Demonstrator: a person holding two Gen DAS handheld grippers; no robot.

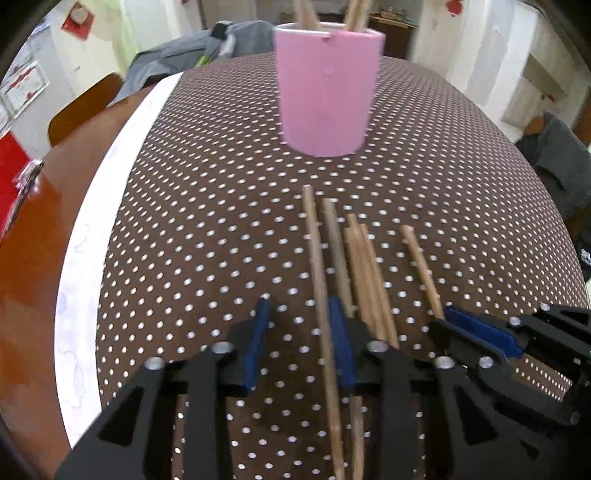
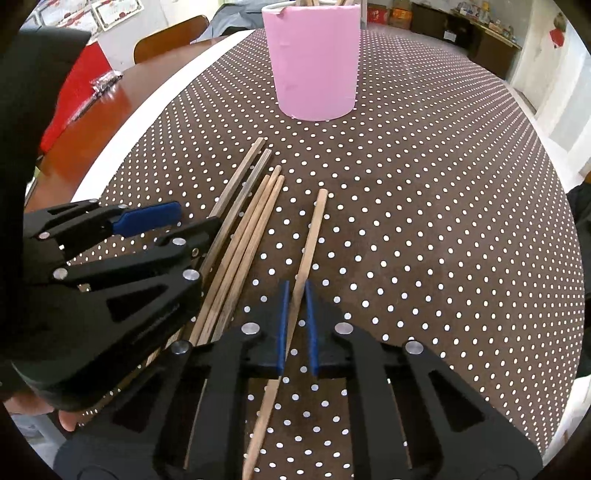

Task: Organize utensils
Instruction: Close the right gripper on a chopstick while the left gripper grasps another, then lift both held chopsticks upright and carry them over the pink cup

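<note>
A pink cup (image 1: 327,92) (image 2: 314,66) stands upright at the far side of the dotted cloth with several chopsticks in it. Several more wooden chopsticks lie side by side on the cloth. My right gripper (image 2: 295,291) (image 1: 443,319) is shut on the rightmost chopstick (image 2: 316,221) (image 1: 421,258), which lies apart from the rest. My left gripper (image 1: 298,317) (image 2: 197,218) straddles the leftmost chopstick (image 1: 314,240). That stick lies against the right pad (image 1: 341,347), while a wide gap separates it from the other pad, so the jaws stand open. The remaining chopsticks (image 2: 255,218) lie between the two grippers.
A brown cloth with white dots (image 2: 424,221) covers the table, with a white border (image 1: 110,206) at the left. Bare wooden tabletop (image 1: 44,229), a red item (image 2: 77,88) and a chair back (image 2: 170,35) lie beyond it. Grey fabric (image 1: 184,55) sits behind the cup.
</note>
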